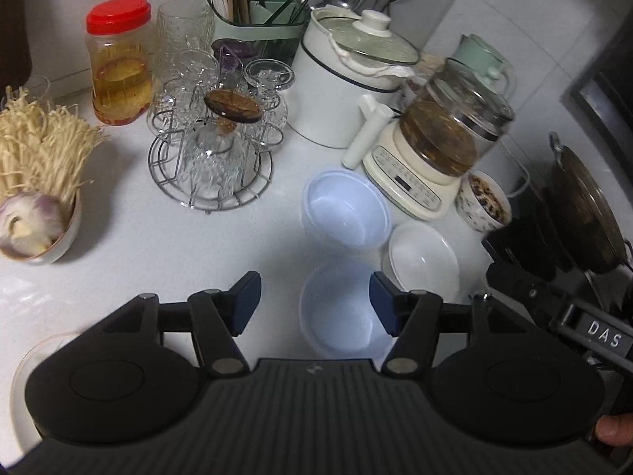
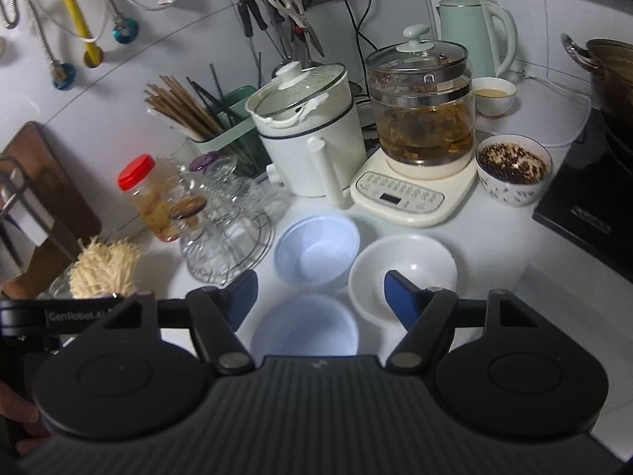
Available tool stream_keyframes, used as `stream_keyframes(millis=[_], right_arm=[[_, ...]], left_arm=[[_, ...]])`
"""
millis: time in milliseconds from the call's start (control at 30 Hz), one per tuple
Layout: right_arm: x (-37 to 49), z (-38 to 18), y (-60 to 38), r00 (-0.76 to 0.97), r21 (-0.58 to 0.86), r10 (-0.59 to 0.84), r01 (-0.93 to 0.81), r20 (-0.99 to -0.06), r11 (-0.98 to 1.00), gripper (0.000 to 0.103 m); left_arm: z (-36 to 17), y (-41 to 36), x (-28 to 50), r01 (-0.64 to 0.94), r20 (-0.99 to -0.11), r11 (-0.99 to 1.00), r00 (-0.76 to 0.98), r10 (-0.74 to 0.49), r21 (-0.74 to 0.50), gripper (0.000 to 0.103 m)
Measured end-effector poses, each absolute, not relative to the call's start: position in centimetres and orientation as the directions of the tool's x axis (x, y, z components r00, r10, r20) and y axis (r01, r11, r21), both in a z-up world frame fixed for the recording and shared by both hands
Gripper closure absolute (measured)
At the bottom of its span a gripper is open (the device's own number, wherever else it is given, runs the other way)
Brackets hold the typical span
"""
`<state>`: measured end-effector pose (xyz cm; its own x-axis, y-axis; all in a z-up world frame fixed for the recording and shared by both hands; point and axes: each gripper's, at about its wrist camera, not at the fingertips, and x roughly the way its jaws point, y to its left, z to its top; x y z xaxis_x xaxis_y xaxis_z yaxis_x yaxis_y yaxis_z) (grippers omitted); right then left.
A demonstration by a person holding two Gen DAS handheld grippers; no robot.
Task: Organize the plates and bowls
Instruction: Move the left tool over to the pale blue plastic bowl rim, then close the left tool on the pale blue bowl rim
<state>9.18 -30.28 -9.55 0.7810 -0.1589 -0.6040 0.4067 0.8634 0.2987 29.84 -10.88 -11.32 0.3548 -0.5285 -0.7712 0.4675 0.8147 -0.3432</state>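
Observation:
Three bowls sit together on the white counter. In the left wrist view, a pale blue bowl lies nearest, another pale blue bowl behind it, and a white bowl to their right. My left gripper hangs open above the near blue bowl, nothing between its pads. In the right wrist view the near blue bowl, far blue bowl and white bowl show again. My right gripper is open over them, its right finger above the white bowl's rim.
A wire rack of glasses, a red-lidded jar, a white pot and a glass kettle crowd the back. A patterned bowl of dark food and a black cooktop stand right; a bowl of enoki left.

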Motion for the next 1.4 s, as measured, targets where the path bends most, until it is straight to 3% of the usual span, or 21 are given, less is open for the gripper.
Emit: stream_keyframes(millis=[267,467,567,733,900,1400], right_arm=[[14.9,-11.7,-34.8,0.758,0.29,-0.084,0.346,-0.647,0.892,0.031],[19.3,-14.7,-37.4,0.735,0.274,-0.033,0.293,-0.678,0.916,0.054],[21.1,-16.3,-38.3,0.724,0.28,-0.016,0.286,-0.689,0.916,0.058],[23.5,-18.7,-38.8,0.695,0.266,0.002,0.272,-0.719,0.925,0.073],[24.7,-20.1,-38.9,0.677,0.267,0.017,0.266,-0.735,0.926,0.086],[23.5,-17.9,-38.5,0.717,0.286,0.019,0.255,-0.697,0.924,0.089]], left_arm=[[-13.9,-15.9,34.2,0.42,-0.787,0.841,0.362,-0.5,-0.341,0.037],[-17.1,-18.3,36.9,0.386,-0.796,0.852,0.355,-0.491,-0.353,0.043],[-18.5,-19.2,38.0,0.382,-0.799,0.856,0.355,-0.485,-0.35,0.05],[-20.3,-20.0,39.3,0.361,-0.799,0.86,0.357,-0.484,-0.36,0.066],[-21.5,-20.4,40.1,0.354,-0.802,0.86,0.348,-0.485,-0.367,0.076],[-18.6,-20.3,39.4,0.384,-0.769,0.834,0.358,-0.53,-0.396,0.078]])
